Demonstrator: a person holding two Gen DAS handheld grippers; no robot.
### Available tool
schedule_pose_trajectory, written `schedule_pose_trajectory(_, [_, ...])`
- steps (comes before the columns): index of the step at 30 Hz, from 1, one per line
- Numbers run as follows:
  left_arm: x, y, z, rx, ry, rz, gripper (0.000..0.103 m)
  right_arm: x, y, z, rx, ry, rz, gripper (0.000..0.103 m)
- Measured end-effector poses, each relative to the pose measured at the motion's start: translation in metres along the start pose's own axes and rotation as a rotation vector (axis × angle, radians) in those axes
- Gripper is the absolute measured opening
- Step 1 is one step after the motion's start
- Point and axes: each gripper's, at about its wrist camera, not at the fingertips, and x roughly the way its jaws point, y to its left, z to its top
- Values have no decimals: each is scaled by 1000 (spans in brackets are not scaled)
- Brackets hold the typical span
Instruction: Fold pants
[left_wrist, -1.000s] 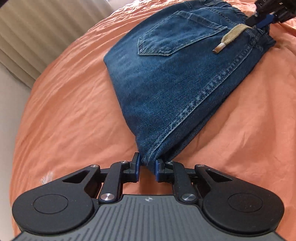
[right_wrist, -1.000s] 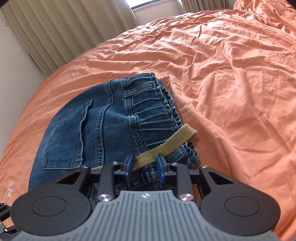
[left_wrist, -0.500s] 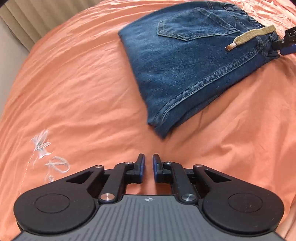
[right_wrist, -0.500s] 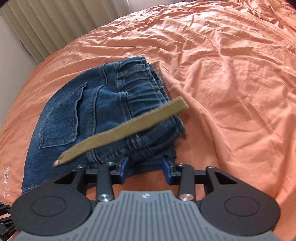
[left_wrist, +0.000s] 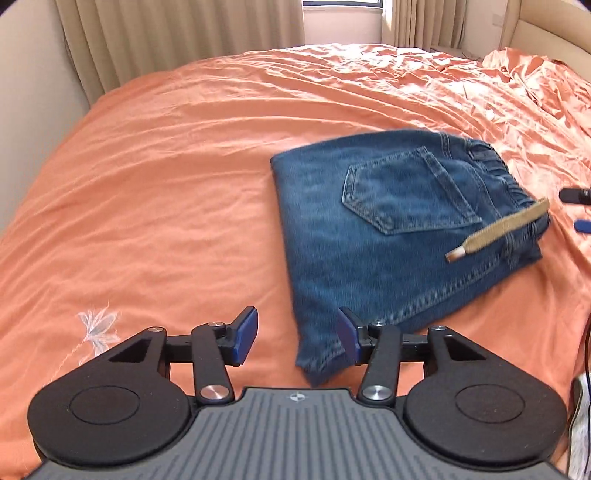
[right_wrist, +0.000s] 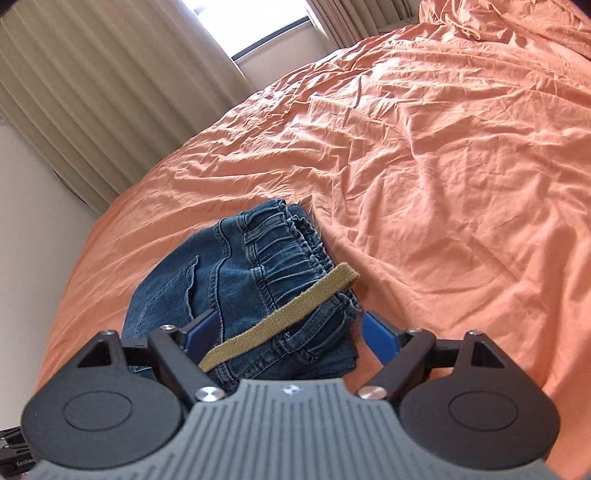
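- The left gripper's (left_wrist: 295, 334) blue fingers (left_wrist: 243, 334) stand apart with nothing between them, their jaws having just been opening; the folded jeans (left_wrist: 391, 236) lie flat on the orange bed (left_wrist: 166, 177) just ahead, released as a finished bundle, it seems.
- The right gripper's (right_wrist: 291, 332) fingers (right_wrist: 380, 338) are spread at their widest, also having just been opening; the waistband end shows between them, untouched by either pad.
- A tan drawstring (right_wrist: 284, 314) trails loose across the top, likely left where it fell.
- The layers beneath the top fold are hidden, so the fold's neatness cannot be judged.
- The left view's right edge cuts off the other gripper's tips.
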Motion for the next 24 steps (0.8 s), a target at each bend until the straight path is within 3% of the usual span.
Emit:
schedule_pose_trajectory(2, [7,1,8,-18,5,5,58,5,-5,1,7,12,-30,81])
schedule_pose_trajectory(9, [36,5,24,-81,31,-60,65,31,-18,14,10,83,-10,81])
schedule_pose_trajectory(13, [58,17,31,-173,49,-135,65,56,-38,28,111,163,90,81])
schedule_pose_trajectory(24, [134,66,30,-450,71,-373,70,128,-63,71,131,351,272,76])
